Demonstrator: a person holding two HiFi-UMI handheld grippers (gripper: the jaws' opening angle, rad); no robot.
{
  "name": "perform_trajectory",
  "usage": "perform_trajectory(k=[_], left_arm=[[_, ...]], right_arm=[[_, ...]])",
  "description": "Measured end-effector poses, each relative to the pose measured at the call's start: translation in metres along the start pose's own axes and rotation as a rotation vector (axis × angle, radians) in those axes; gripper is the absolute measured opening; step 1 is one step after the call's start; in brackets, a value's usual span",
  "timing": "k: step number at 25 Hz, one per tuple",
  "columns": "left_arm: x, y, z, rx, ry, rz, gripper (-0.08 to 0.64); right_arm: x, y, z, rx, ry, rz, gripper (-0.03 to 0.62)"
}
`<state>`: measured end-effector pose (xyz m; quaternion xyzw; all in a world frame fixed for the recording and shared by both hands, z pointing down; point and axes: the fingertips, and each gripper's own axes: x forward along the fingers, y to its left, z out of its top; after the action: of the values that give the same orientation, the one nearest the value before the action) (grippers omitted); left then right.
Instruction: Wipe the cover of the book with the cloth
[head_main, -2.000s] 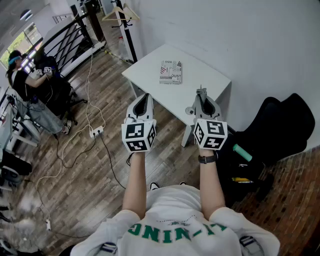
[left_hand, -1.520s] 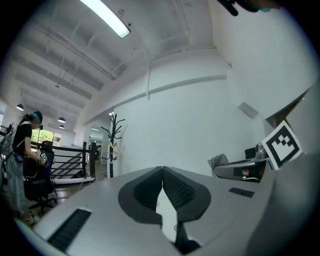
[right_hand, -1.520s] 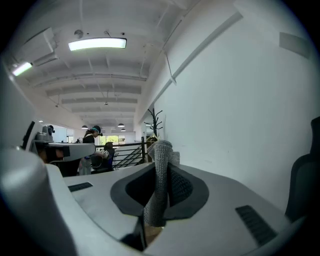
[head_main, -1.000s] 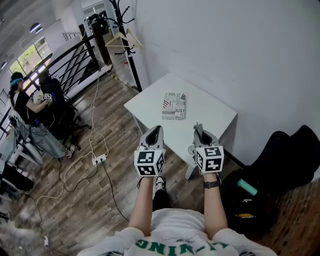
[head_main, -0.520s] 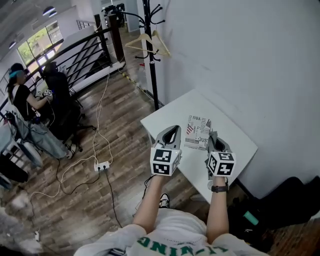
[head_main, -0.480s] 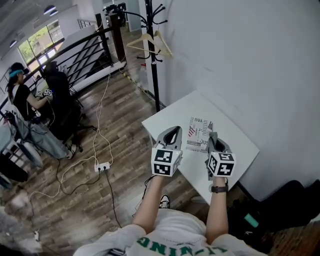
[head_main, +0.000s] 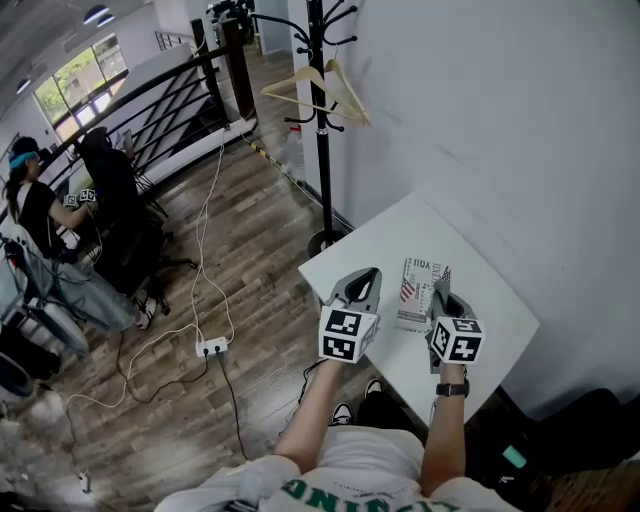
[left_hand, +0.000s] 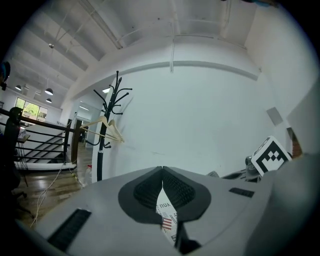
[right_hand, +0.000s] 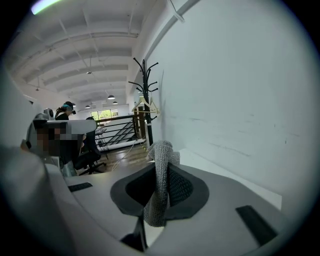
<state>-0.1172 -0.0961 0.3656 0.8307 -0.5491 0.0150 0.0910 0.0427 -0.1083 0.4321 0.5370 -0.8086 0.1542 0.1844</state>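
Observation:
The book (head_main: 421, 293) with a white printed cover lies flat on a small white table (head_main: 385, 240) against the wall. My left gripper (head_main: 369, 276) hangs over the table's near left part, just left of the book, jaws shut and empty. In the left gripper view, the book (left_hand: 168, 216) shows through the slit below the shut left gripper (left_hand: 162, 170). My right gripper (head_main: 441, 287) is at the book's near right edge. The right gripper view shows the right gripper (right_hand: 161, 167) shut on a grey knitted cloth (right_hand: 159, 192), which sticks up and hangs down between the jaws.
A black coat stand with a wooden hanger (head_main: 322, 88) rises beside the table's far left corner. The white wall (head_main: 520, 130) runs behind the table. A power strip and cables (head_main: 212, 347) lie on the wooden floor. People sit at the far left (head_main: 45, 215). A dark bag (head_main: 590, 430) is lower right.
I have come closer to the table. Both grippers have moved forward from over the floor to over the table beside the book. Both stay shut, and the cloth remains in the right one.

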Motion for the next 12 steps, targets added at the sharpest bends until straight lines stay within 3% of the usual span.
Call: perform_trajectory(k=[12], left_arm=[[0.068, 0.020, -0.013, 0.031, 0.074, -0.037, 0.014]], right_arm=[[0.073, -0.015, 0.010, 0.052, 0.027, 0.047, 0.040]])
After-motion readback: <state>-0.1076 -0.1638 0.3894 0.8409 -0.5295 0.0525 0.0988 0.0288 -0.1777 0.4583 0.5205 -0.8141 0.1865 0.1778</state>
